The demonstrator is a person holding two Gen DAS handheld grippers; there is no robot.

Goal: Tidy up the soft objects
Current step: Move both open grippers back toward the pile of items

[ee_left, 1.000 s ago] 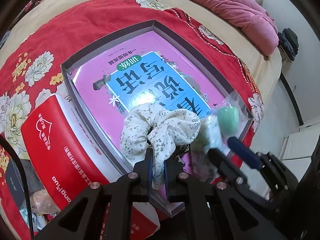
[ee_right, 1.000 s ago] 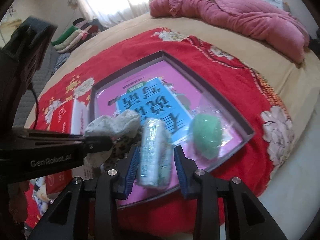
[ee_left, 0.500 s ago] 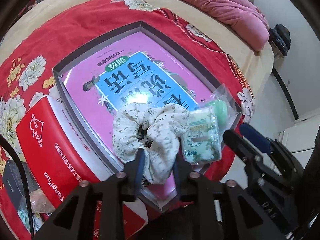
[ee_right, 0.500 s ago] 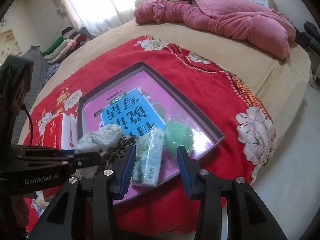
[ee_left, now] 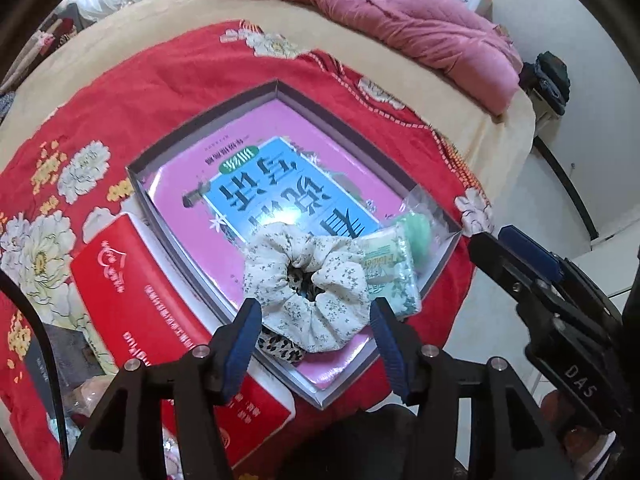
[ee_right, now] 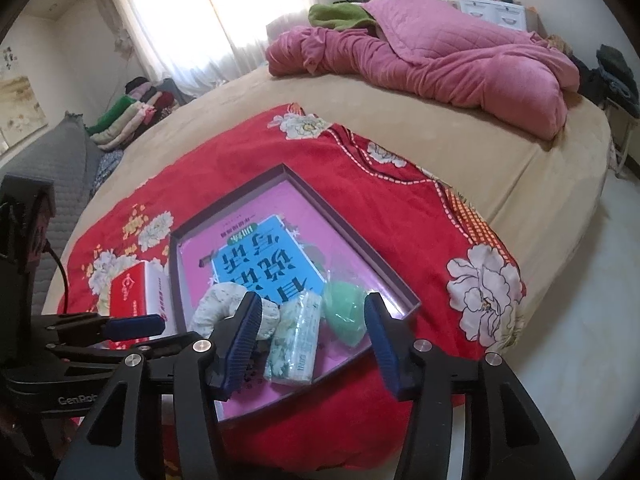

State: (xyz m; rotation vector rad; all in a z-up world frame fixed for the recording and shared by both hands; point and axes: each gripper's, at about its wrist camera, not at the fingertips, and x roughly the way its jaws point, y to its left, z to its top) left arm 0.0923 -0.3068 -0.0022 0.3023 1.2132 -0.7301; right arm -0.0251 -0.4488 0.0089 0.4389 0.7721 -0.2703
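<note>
A shallow box (ee_left: 208, 130) (ee_right: 352, 236) with a pink and blue book inside lies on the red floral blanket. At its near end rest a cream floral scrunchie (ee_left: 308, 284) (ee_right: 224, 304) on top of a leopard-print one (ee_left: 280, 347), a tissue pack (ee_left: 390, 270) (ee_right: 296, 340) and a green sponge in clear wrap (ee_left: 416, 232) (ee_right: 346, 316). My left gripper (ee_left: 314, 334) is open, its jaws either side of the cream scrunchie, holding nothing. My right gripper (ee_right: 312, 334) is open and empty above the tissue pack and sponge.
A red tissue box (ee_left: 160, 316) (ee_right: 132, 294) sits left of the box. A pink quilt (ee_right: 440, 52) lies at the far end of the bed. Folded clothes (ee_right: 132, 116) are stacked at the far left. The bed edge and floor are to the right.
Both grippers have opened, letting go of the cream scrunchie and the tissue pack, which now lie in the box. Both have pulled back and up.
</note>
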